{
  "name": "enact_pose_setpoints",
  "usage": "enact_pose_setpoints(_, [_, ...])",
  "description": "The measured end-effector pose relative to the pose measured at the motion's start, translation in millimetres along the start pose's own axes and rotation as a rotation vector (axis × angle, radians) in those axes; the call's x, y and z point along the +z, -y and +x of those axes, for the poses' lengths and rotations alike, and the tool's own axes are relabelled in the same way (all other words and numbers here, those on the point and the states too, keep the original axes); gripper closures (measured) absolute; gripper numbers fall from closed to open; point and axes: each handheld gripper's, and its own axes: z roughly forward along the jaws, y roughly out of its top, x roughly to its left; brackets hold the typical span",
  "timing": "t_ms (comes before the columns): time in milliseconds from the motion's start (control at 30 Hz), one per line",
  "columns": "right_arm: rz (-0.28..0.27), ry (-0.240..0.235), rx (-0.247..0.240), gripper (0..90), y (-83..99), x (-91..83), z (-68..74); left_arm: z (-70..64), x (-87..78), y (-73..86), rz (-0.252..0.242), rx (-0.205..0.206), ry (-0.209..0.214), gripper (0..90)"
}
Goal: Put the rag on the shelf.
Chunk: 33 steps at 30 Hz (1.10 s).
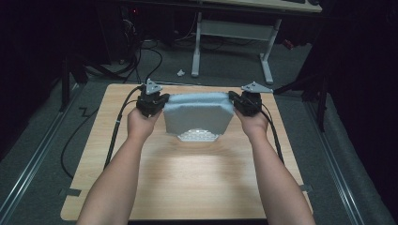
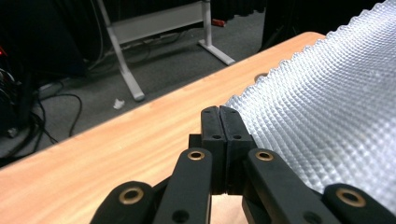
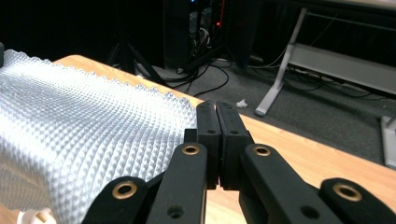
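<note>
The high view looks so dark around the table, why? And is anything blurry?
High view: light falls on the table and cloth; the floor and room beyond stay dim. Left gripper view: the cloth looks bright and shiny. Right gripper view: the near black links look soft; the background is dark.

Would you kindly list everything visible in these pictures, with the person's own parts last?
Cloth: one, pale grey-blue with a bumpy weave, held up above the table between both claws.
White object: one, under the cloth's lower edge; cannot tell what it is.
Table: one, light wood, centre.
Desk frame: one, white legs, on the floor beyond the table.
Paper scrap: one, white, on the grey floor.
Cables: several, black, floor at far left.
Left claw: black, shut on the cloth's corner.
Right claw: black, shut on the other corner.
Forearms: two, from the bottom edge.
</note>
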Motion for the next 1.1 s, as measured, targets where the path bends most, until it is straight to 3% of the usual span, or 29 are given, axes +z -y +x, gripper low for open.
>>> enact_pose_setpoints(433, [-0.006,-0.044,0.014,90.0,28.0,-0.7,4.8,-2.7,-0.1,31.6,0.01,-0.031,0.072,89.7])
enact_pose_setpoints(533, [0.001,-0.048,0.018,90.0,34.1,0.6,5.0,-7.2,1.4,34.6,0.02,-0.017,0.087,89.7])
enact_pose_setpoints(833, [0.019,-0.061,0.024,89.8,42.2,5.7,9.7,-16.1,5.6,40.0,0.04,0.01,0.099,89.7])
enact_pose_setpoints(1100, [0.031,-0.068,0.035,89.9,54.4,9.4,11.9,-13.0,8.5,58.4,0.053,-0.028,0.112,89.6])
